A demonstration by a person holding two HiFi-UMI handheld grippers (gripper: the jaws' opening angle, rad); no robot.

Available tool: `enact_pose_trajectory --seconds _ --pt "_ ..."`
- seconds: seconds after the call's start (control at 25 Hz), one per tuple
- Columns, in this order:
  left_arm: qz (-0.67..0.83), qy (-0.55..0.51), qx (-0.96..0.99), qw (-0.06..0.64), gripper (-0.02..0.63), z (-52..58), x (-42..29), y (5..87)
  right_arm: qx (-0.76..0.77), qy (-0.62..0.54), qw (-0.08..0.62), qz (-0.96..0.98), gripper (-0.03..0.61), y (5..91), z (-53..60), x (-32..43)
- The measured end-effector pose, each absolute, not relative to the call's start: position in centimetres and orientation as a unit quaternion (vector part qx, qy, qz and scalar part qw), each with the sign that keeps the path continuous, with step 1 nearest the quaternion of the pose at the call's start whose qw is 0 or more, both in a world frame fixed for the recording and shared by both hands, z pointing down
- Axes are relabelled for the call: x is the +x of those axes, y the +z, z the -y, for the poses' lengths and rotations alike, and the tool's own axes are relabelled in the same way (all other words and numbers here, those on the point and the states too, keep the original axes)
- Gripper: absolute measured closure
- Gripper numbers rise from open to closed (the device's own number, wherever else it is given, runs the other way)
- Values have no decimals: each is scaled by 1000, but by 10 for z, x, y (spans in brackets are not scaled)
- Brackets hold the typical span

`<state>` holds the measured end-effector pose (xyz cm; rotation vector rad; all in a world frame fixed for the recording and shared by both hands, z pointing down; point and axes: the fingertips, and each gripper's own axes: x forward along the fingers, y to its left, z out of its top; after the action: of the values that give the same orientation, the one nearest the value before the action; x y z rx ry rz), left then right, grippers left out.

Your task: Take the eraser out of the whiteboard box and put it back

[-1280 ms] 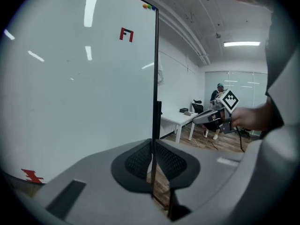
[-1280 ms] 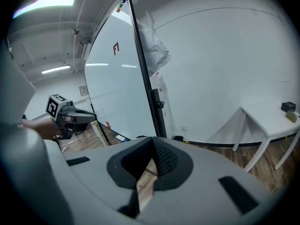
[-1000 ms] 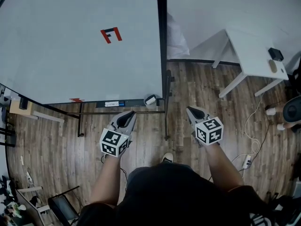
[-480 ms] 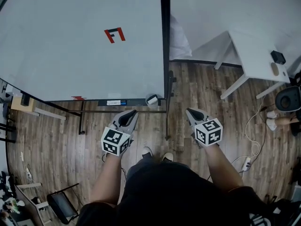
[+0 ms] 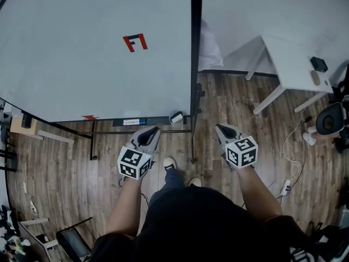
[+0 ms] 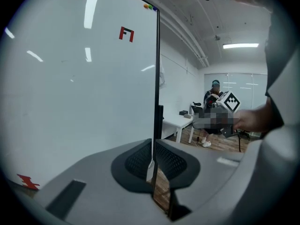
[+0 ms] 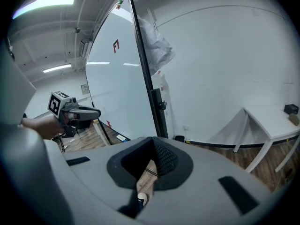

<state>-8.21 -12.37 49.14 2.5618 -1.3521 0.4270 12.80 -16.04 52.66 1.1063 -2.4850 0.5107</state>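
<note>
Both hands are parked in front of the whiteboard [image 5: 82, 53]. Left gripper [image 5: 151, 133], lower centre of the head view, has its jaws closed with nothing in them. Right gripper [image 5: 222, 129], to its right, also has its jaws together and is empty. You hold both low, tips aimed at the board's bottom edge, which reads as a ready pose before the reach.

The box [image 5: 175, 117] sits at the right end of the tray [image 5: 155, 120], just above and between the two grippers. The eraser looks to be inside it, too small to separate. Nothing is taken out yet. Left is nearer the box, and its jaws need opening before you go in.
</note>
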Motion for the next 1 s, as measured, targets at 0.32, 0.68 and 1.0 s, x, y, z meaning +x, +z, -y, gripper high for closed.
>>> enact_pose_trajectory --seconds 0.32,0.68,1.0 --pt "438 146 881 107 581 142 -86 496 409 183 190 874 583 526 171 122" --pt "429 145 884 114 581 161 -103 508 417 189 200 866 583 535 183 109" --pt "416 149 889 124 580 176 -108 519 424 193 205 861 583 538 193 101"
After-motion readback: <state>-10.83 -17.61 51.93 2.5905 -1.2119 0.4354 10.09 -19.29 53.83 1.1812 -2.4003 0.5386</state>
